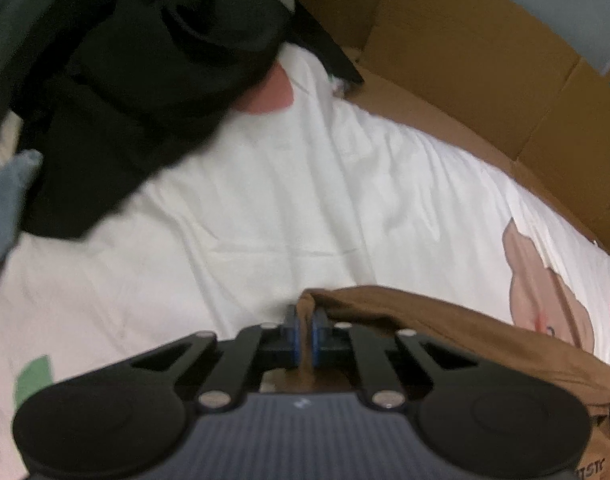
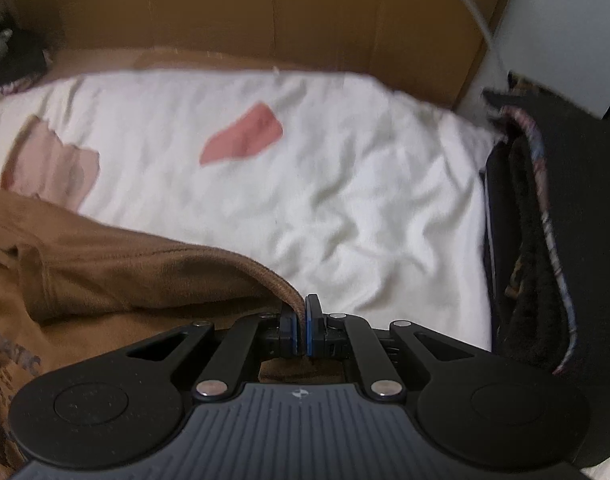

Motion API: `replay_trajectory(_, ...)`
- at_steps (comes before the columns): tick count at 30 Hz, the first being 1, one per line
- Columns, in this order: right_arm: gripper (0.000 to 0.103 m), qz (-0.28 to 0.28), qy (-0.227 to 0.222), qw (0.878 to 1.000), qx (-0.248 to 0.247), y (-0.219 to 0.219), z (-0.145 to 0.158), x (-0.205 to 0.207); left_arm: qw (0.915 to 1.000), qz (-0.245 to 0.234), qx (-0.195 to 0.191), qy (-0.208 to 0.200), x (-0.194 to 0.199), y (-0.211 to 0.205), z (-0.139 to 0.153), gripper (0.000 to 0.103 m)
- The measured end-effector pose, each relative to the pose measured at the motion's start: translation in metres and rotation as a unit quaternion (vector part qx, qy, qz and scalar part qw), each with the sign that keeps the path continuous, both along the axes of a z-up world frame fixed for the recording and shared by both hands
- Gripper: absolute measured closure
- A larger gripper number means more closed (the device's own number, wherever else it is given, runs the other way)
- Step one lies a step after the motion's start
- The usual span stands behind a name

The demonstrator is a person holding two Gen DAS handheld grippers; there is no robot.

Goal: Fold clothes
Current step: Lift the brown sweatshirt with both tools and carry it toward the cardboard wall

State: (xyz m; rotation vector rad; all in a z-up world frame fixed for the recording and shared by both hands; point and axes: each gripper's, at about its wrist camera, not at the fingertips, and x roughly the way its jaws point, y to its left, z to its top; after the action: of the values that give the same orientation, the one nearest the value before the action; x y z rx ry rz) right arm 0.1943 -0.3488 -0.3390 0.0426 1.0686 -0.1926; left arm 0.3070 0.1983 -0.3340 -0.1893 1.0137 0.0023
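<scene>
Both grippers clamp one brown garment (image 2: 105,276) lying at the near edge of a white printed bed sheet (image 1: 285,208). The left gripper (image 1: 305,332) has its blue pads pressed together on a bunched corner of the cloth, which trails off toward 4 o'clock. The right gripper (image 2: 301,330) pinches a hemmed edge, with the cloth spreading toward 9 o'clock.

To fold well from here, the two corners should probably be lifted together and kept level, with the edge taut between them, then carried across toward 12 o'clock onto open sheet.

Only the left view shows the dark pile of clothes (image 1: 125,80) at 10 o'clock. Only the right view shows lettering printed on the garment and a dark bundle (image 2: 545,240) at 3 o'clock. A cardboard box (image 2: 305,12) backs both views.
</scene>
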Motion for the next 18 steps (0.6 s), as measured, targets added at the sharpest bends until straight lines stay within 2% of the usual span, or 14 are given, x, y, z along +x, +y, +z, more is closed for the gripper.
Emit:
replay_trajectory(4, 0.101, 0.000, -0.016, 1.000, 0.000, 0.004, 0.012, 0.005, 0.9995, 0.020, -0.011, -0.020, -0.012, 0.023, 0.021, 0.098)
replay_trajectory(10, 0.101, 0.026, -0.046, 0.999, 0.001, 0.025, 0.031, 0.018, 0.9987, 0.033, -0.003, -0.038, -0.018, 0.050, 0.045, 0.098)
replay_trajectory(18, 0.101, 0.048, -0.053, 0.997, 0.000, 0.046, 0.041, 0.051, 0.9980, 0.042, 0.011, -0.046, -0.003, 0.072, 0.056, 0.098)
